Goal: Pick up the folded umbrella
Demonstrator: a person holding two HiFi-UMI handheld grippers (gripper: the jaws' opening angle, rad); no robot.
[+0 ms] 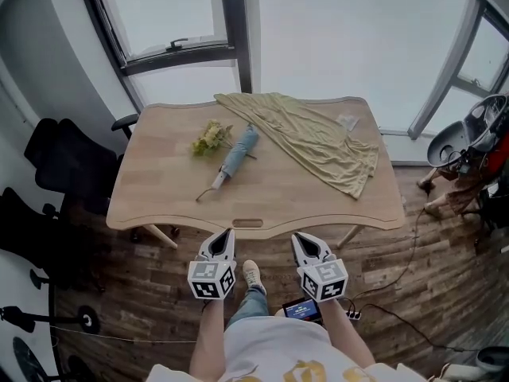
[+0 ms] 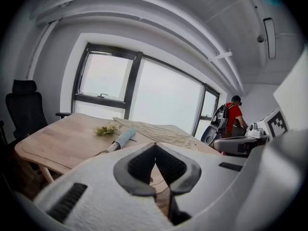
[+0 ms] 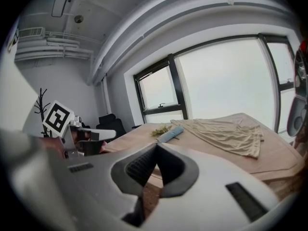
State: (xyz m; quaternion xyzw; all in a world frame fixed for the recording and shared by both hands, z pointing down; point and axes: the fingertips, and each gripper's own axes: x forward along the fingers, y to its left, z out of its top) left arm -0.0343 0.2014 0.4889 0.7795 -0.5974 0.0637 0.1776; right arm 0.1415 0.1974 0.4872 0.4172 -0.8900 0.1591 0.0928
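Folded umbrella (image 1: 237, 154) lies on table (image 1: 159, 189), left of centre, roughly midway btwn near & far edges. It's light blue, long axis diagonal: handle end points toward near-left corner, w/ a thin strap trailing toward the near edge. Other end points far-right, ending just beside the beige cloth (image 1: 318, 138); whether they touch can't be told. Dried flower bunch (image 1: 208, 138) sits just beside it on the left-edge side.

Left gripper (image 1: 225, 234) & right gripper (image 1: 299, 238) both hang short of the near edge, over the floor, not yet over the table top. Both are clenched, jaw tips meeting, nothing btwn them; each gripper's own view shows that plainly.

Key relation: umbrella is ahead of both, across the near edge. From left gripper it's almost straight ahead, handle end closest. From right gripper it's ahead & off to the left, further away. So left is the nearer one, prob. the better pick.

Axis runs slantwise to the approach, so the jaws would need opening & prob. some wrist roll to close across the shaft, not along it. Handle end or mid-body looks reachable; far end is crowded by cloth & flowers
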